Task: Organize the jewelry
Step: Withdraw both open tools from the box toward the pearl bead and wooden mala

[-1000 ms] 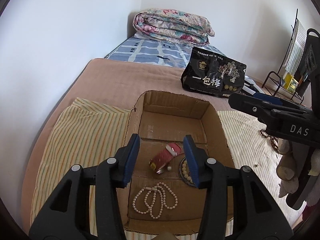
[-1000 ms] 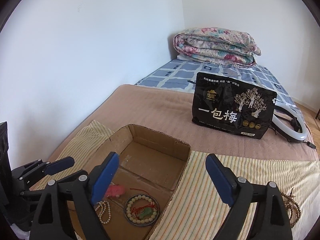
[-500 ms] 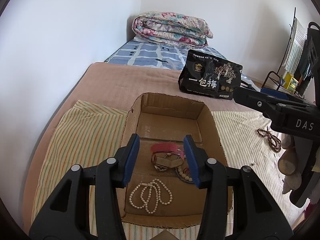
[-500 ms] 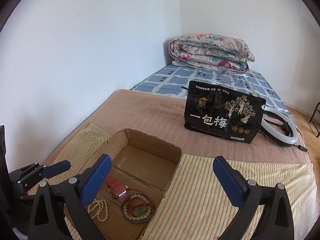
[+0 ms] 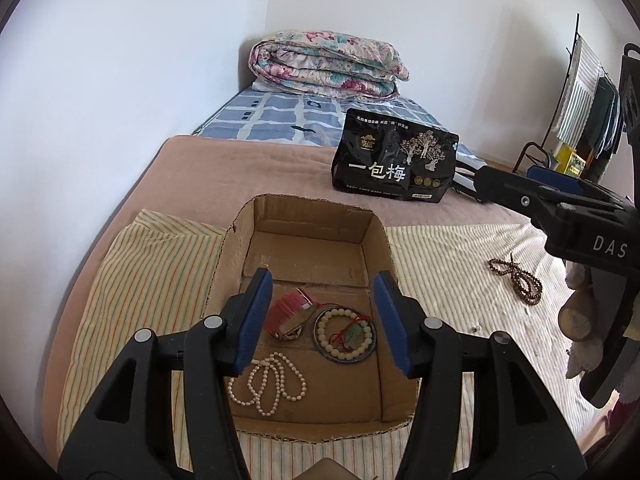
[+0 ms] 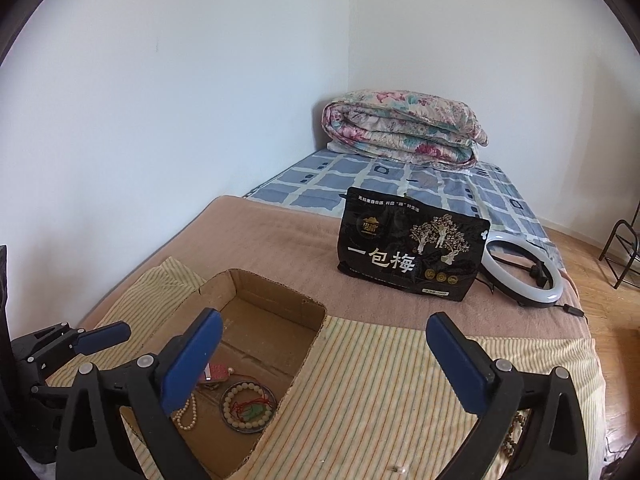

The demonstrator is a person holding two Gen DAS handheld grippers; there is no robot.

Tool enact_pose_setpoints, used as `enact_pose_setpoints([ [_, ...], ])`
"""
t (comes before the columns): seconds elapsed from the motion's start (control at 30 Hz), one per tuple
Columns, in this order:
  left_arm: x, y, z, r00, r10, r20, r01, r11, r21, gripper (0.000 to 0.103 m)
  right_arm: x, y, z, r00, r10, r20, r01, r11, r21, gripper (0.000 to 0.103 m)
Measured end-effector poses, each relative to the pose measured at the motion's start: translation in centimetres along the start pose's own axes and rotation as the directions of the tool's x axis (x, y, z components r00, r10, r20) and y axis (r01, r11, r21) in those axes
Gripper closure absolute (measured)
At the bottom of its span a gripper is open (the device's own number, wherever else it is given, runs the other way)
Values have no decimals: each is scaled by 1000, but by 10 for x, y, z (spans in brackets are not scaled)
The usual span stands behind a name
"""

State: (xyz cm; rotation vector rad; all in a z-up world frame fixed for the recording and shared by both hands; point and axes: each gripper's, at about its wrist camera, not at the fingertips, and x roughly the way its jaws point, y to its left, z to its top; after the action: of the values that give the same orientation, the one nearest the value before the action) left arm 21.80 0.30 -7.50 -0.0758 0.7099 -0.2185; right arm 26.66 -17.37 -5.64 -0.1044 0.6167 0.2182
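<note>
Jewelry mostly sits packed already: in the left wrist view, the left gripper [image 5: 322,320] hangs over the cardboard box [image 5: 236,252], its jaws opening and pinching nothing, with a red watch [image 5: 290,312], a bead bracelet [image 5: 346,334] and a pearl necklace [image 5: 268,384] just beyond its tips. Brown prayer beads [image 5: 518,282] lie to its right on the striped cloth [image 5: 152,280], unsorted. In the right wrist view, the right gripper [image 6: 324,360] is spread wide and empty, the box beneath its left finger, one small loose bead [image 6: 398,469] on the cloth.

White walls [image 6: 200,120] are lit by daylight. A folded flowery quilt [image 6: 404,130] is laid on the bed [image 6: 280,240], and a wood floor [image 6: 580,248] is seen beside it.
</note>
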Motion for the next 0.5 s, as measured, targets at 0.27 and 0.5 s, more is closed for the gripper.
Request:
enact_pose_setpoints([
  [0.27,-13,-31,2,1000,-19,25,18,999,40,49,-24,-29,-3,999,-26,17,26,999,26,0],
  [0.5,-22,-59,4,997,-57,47,53,996,72,38,-44,-58,-7,998,-53,30,52,998,47,0],
])
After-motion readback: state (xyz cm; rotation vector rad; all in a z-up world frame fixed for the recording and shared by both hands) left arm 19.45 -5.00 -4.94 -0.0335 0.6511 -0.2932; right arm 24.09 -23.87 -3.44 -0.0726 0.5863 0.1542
